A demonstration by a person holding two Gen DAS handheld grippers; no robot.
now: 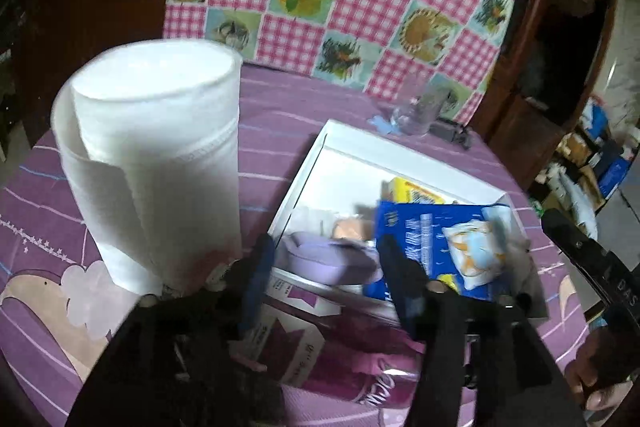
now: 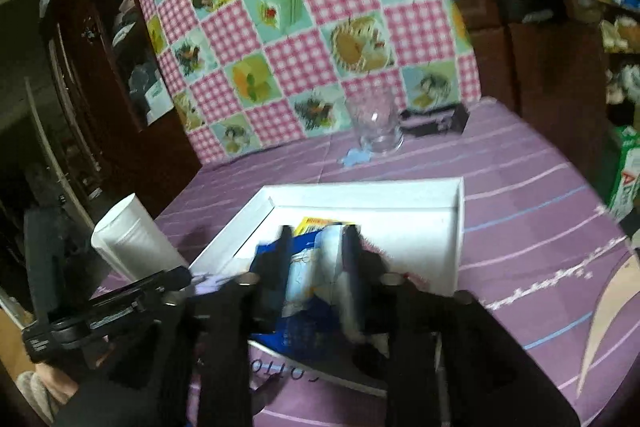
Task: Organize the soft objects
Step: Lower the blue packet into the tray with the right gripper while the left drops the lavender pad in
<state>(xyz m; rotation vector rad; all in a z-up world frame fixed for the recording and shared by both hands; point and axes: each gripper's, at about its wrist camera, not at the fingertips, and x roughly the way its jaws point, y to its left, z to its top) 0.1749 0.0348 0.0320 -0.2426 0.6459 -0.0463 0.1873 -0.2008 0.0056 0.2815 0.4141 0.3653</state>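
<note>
Right wrist | one white box [image 2: 460, 203] | one blue packet [image 2: 308, 267] between spread right claw [image 2: 316, 239] | left claw [image 1: 326, 247] spread

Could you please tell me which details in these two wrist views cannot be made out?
- Blue packet, right wrist view: print blurred; right tool covers its sides, so contact is unclear.
- Purple soft item, left wrist view: left tool partly hides it.
- White box, right wrist view: near wall hidden by the tools.

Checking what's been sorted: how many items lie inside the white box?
4 visible: blue packet, yellow packet behind it, lilac item at the near-left corner, peach item between; more may hide underneath.
</note>
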